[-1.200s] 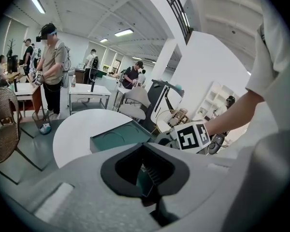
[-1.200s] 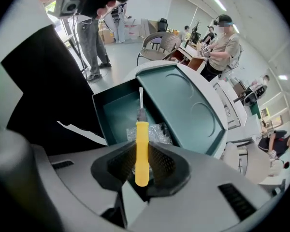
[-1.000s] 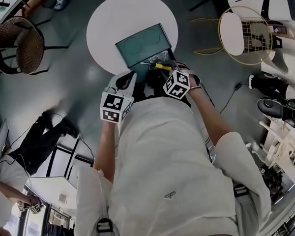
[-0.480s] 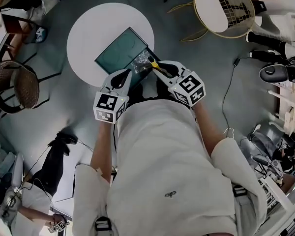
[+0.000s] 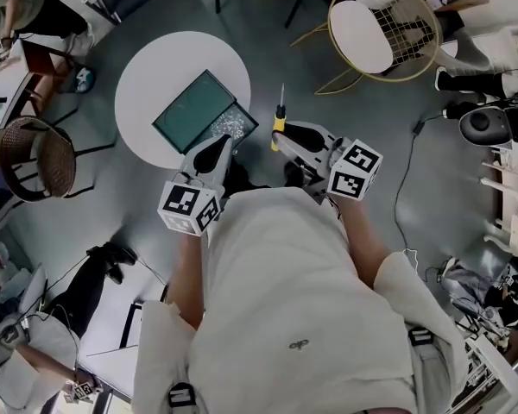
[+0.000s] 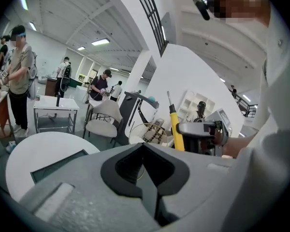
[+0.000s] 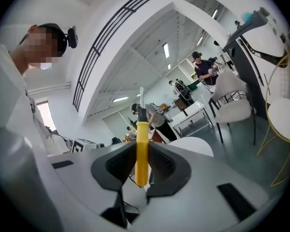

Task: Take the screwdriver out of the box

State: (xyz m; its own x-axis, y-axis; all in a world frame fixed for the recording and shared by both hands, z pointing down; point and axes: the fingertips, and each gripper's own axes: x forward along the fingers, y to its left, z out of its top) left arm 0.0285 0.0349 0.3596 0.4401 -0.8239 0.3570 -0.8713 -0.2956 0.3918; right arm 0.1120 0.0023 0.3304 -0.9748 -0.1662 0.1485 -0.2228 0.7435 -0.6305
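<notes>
Right gripper [image 7: 141, 164]: clamped on the yellow handle of the screwdriver [image 5: 279, 121], with the shaft pointing up.
Left gripper [image 6: 146, 170]: jaws pressed together with nothing between them; it hangs just beside the near edge of the box [image 5: 192, 109].
Screwdriver: out of the box, in the air to the right of the table [image 5: 155, 63] and apart from it.
Box: green, lying on the round white table.

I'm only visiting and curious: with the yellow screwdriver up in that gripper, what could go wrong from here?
The right gripper pinches only the yellow screwdriver by its handle, beside the round table and above the floor. A slip would probably drop it there. The open box sits at the table's edge, close to the left gripper. A bump might push it off.
</notes>
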